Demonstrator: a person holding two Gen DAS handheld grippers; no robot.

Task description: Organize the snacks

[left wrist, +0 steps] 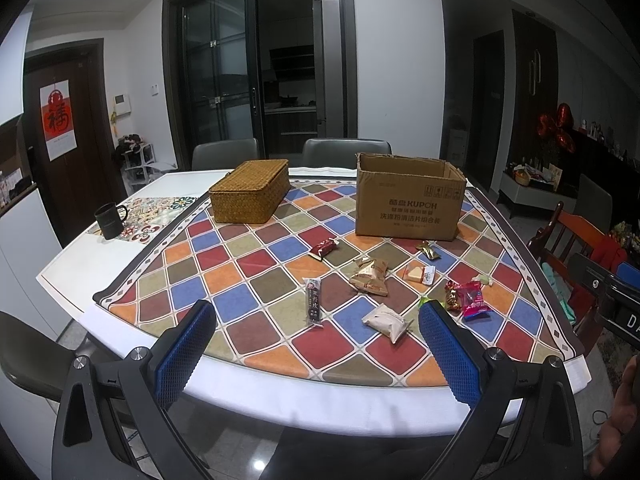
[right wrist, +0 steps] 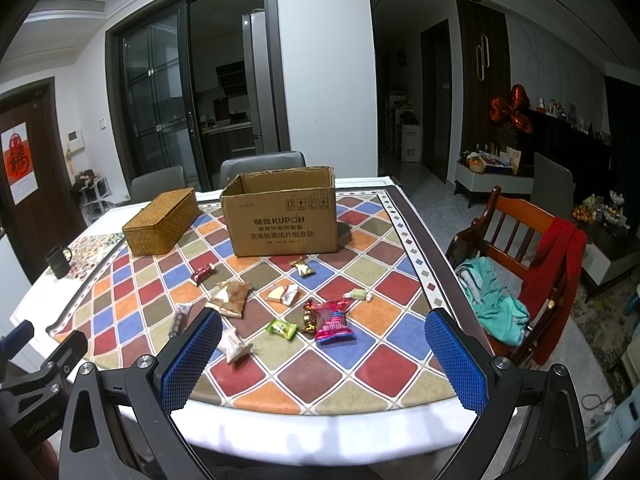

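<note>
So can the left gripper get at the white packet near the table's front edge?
Probably yes: the left gripper is open, and the white packet lies flat just ahead with nothing between them.

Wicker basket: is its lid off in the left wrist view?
No, the wicker basket sits closed with its woven lid flat on top, left of the open cardboard box on the table.

My right tongs (right wrist: 322,334) hang wide open above the bench (right wrist: 384,364), empty; wrapped snacks (right wrist: 332,320) lie scattered before the open cardboard box (right wrist: 280,220).
</note>
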